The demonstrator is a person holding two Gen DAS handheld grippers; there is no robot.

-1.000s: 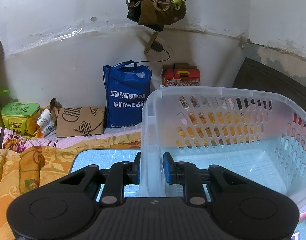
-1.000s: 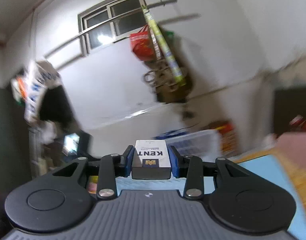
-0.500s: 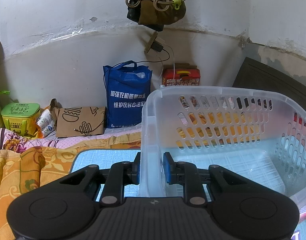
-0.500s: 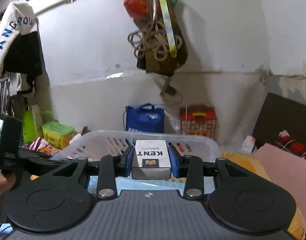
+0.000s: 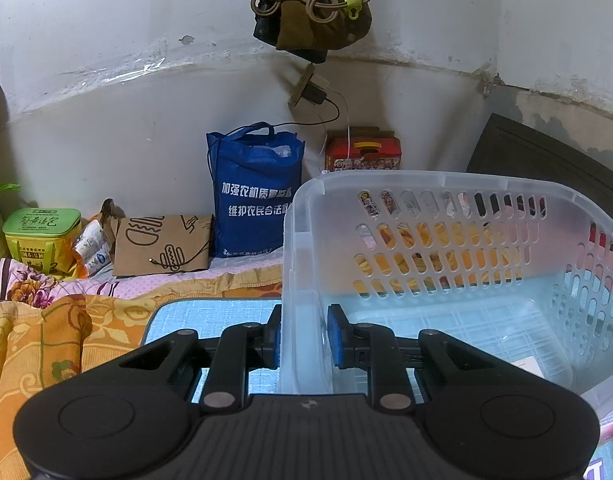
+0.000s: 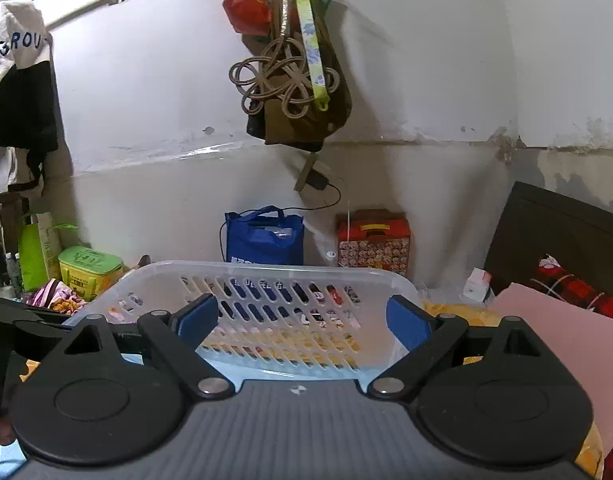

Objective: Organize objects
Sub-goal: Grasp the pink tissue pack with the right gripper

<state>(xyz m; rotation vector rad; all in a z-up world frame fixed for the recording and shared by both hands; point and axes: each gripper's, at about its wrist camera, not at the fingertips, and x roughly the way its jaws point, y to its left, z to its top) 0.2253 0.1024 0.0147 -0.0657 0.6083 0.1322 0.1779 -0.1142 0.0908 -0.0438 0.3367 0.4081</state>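
The left gripper (image 5: 303, 334) is clamped on the near-left wall of the basket (image 5: 434, 184), one blue pad inside and one outside. The basket is seen resting on a pale blue mat (image 5: 210, 316) laid over an orange blanket (image 5: 46, 340). A small white box (image 5: 526, 365) is glimpsed on the basket floor, at its near right, partly hidden by the gripper body; its label cannot be read. The right gripper (image 6: 302, 320) is held above the basket's near side with its jaws spread wide and nothing between them. A blue bag (image 5: 254, 192) and a red carton (image 5: 362, 154) are set against the wall behind.
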